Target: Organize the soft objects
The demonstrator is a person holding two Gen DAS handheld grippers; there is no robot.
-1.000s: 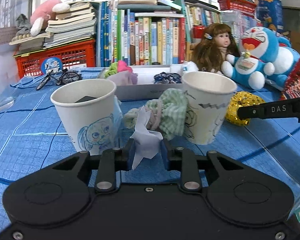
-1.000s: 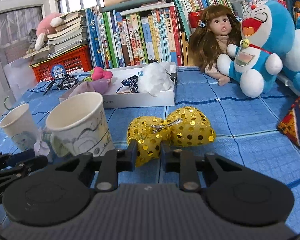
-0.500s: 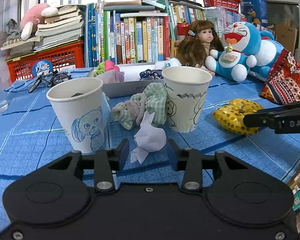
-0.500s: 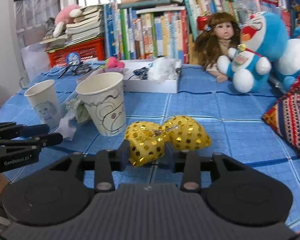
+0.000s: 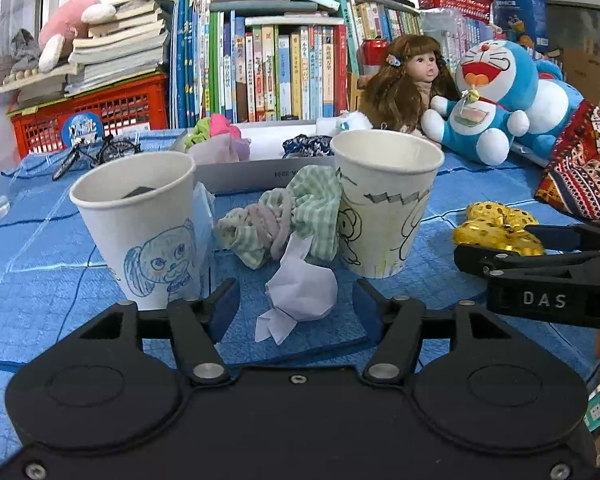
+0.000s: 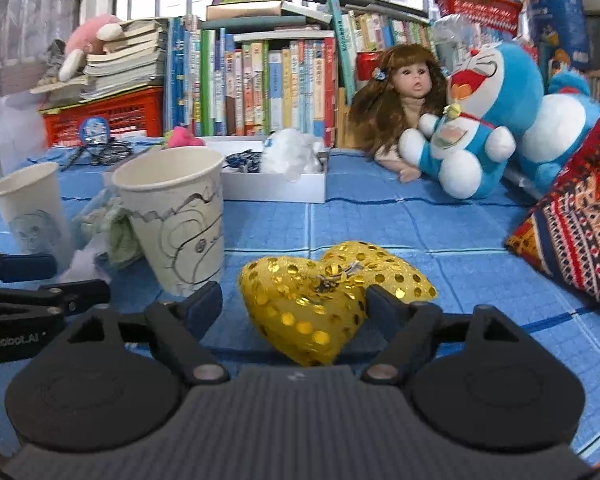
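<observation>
Two paper cups stand on the blue checked cloth (image 5: 40,264), the cup with a blue cartoon face (image 5: 140,224) to the left and the cup with black line drawings (image 5: 384,204) to the right. Between them lies a green gingham scrunchie (image 5: 300,212), bunched against the right cup's side.

The left gripper (image 5: 296,300) sits low in front of the cups. Its jaws have just been opening, and they now stand apart with a crumpled white tissue (image 5: 300,292) lying loose on the cloth between them, neither pad pressing on it.

The right gripper (image 6: 294,300) is further right. Its jaws have also just been opening and stand wide. The gold sequin bow (image 6: 324,292) rests on the cloth in the gap; the right finger (image 6: 384,304) looks to be just at the bow's edge, the left finger (image 6: 204,300) clear of it, so nothing is gripped.

Behind the cups is a shallow white box (image 6: 276,188) holding other soft bits, and beyond that a doll (image 6: 400,92), a blue plush cat (image 6: 480,120) and a row of books (image 6: 252,80).
</observation>
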